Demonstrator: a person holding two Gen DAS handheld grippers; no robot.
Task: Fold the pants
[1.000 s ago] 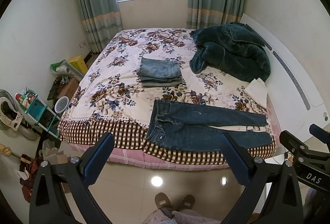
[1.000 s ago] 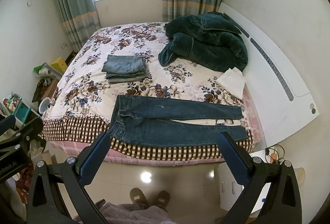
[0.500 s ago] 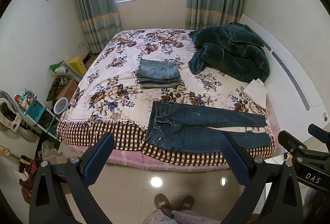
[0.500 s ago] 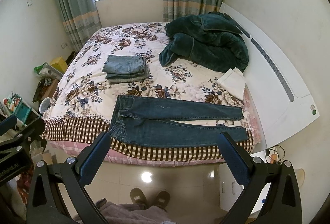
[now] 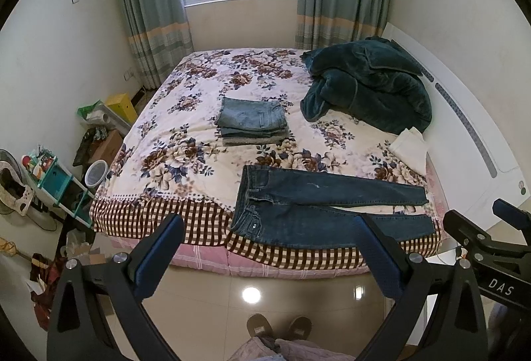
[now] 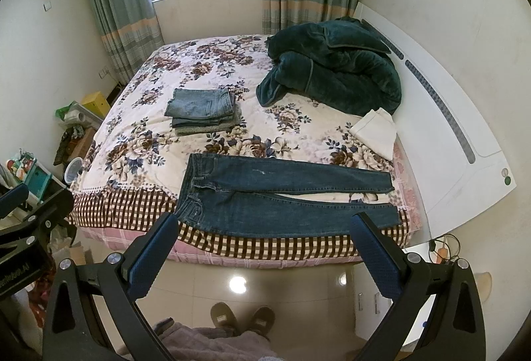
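Observation:
Dark blue jeans (image 5: 318, 208) (image 6: 278, 195) lie spread flat along the near edge of the bed, waist to the left, both legs pointing right. My left gripper (image 5: 268, 228) is held open well back from the bed, above the floor, with nothing between its fingers. Likewise my right gripper (image 6: 265, 226) stands open and empty, off the mattress. In the left wrist view the right gripper's body (image 5: 488, 248) shows at the right edge. The left gripper's body (image 6: 30, 221) appears at the left edge of the right wrist view.
A stack of folded lighter jeans (image 5: 254, 122) (image 6: 202, 110) sits mid-bed. A dark green blanket (image 5: 368, 85) is heaped at the far right, a white folded cloth (image 5: 410, 146) beside it. Clutter and a teal shelf (image 5: 56, 181) line the left floor. A person's slippered feet (image 6: 242, 319) stand on glossy tile.
Both views have shifted only slightly; the bed and jeans sit marginally differently in frame. The grippers stay open and the jeans have not moved.

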